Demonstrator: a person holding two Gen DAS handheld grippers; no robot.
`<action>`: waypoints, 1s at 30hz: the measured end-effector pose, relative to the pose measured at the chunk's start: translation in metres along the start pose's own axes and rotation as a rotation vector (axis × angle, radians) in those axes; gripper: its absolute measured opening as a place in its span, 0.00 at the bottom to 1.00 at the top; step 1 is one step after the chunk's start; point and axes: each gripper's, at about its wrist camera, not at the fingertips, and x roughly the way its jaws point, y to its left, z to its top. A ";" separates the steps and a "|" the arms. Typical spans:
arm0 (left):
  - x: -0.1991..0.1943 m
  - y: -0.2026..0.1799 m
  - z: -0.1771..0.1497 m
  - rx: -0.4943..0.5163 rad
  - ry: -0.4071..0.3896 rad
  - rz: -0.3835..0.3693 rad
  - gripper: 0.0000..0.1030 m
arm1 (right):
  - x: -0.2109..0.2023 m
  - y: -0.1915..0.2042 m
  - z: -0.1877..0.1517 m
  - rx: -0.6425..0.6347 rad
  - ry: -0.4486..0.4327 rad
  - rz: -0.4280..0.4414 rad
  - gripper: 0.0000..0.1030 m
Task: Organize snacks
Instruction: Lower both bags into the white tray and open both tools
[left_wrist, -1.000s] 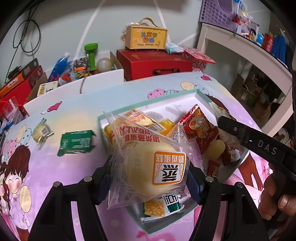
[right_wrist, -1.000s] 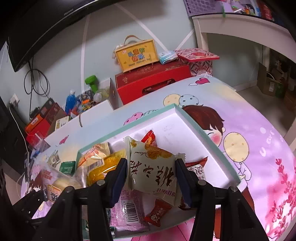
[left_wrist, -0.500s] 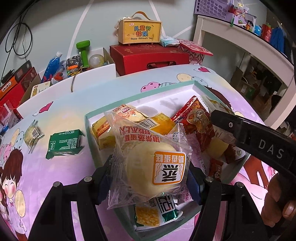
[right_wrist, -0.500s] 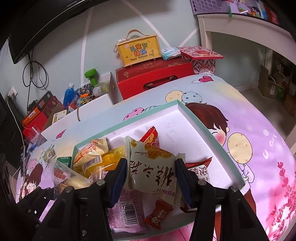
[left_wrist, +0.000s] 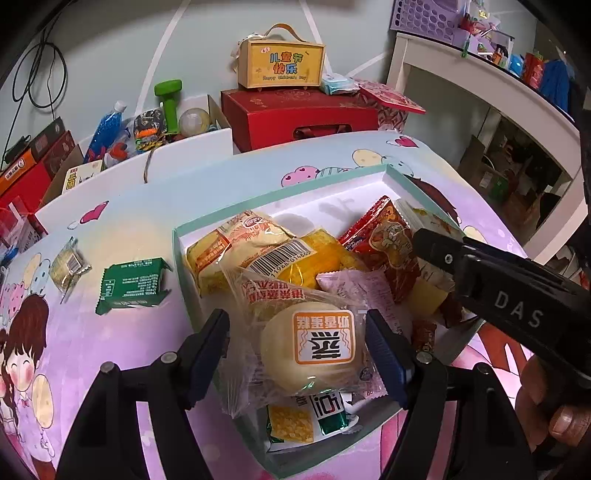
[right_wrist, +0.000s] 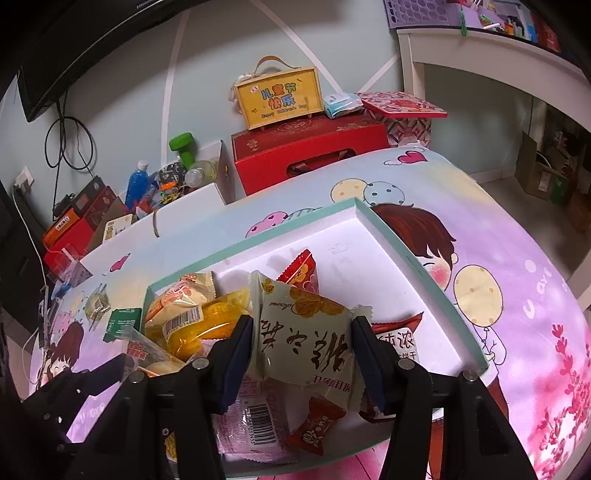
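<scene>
Both hand-held grippers hang over the snack box: the left hand-held gripper (left_wrist: 297, 347) is released, its blue-padded jaws standing apart on either side of the clear-wrapped round pale bun with an orange-and-white label (left_wrist: 310, 349), which lies on the heap in the box; the right hand-held gripper (right_wrist: 301, 354) is clenched on the cream-coloured foil snack packet with dark brush lettering (right_wrist: 301, 338), held above the box's near side. Under them spreads the desk with a pink-and-lilac cartoon covering (right_wrist: 517, 236); on it sits the shallow white cardboard box with a mint-green rim (right_wrist: 399, 254), its near and left part filled with packets, its far right part bare; beyond the desk stands a large red gift box (right_wrist: 310, 147) with a yellow carry-handle case (right_wrist: 279, 98) on top. Inside the mint-rimmed box lie a yellow cake in a clear barcoded wrapper (left_wrist: 295, 254) and a red printed snack pouch (left_wrist: 388, 240); left of the box, on the desk, rests a green foil biscuit packet (left_wrist: 131, 284), and further left a small clear-wrapped sweet (left_wrist: 68, 264).
</scene>
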 end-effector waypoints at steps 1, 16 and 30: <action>-0.001 0.000 0.000 0.001 -0.001 0.005 0.73 | 0.000 0.000 0.000 0.001 0.001 0.000 0.60; -0.028 0.006 0.007 0.003 -0.053 0.061 0.78 | -0.001 -0.005 0.002 0.024 0.005 -0.010 0.73; -0.030 0.082 -0.005 -0.318 -0.057 0.173 0.91 | 0.003 -0.007 0.001 0.035 0.016 -0.022 0.98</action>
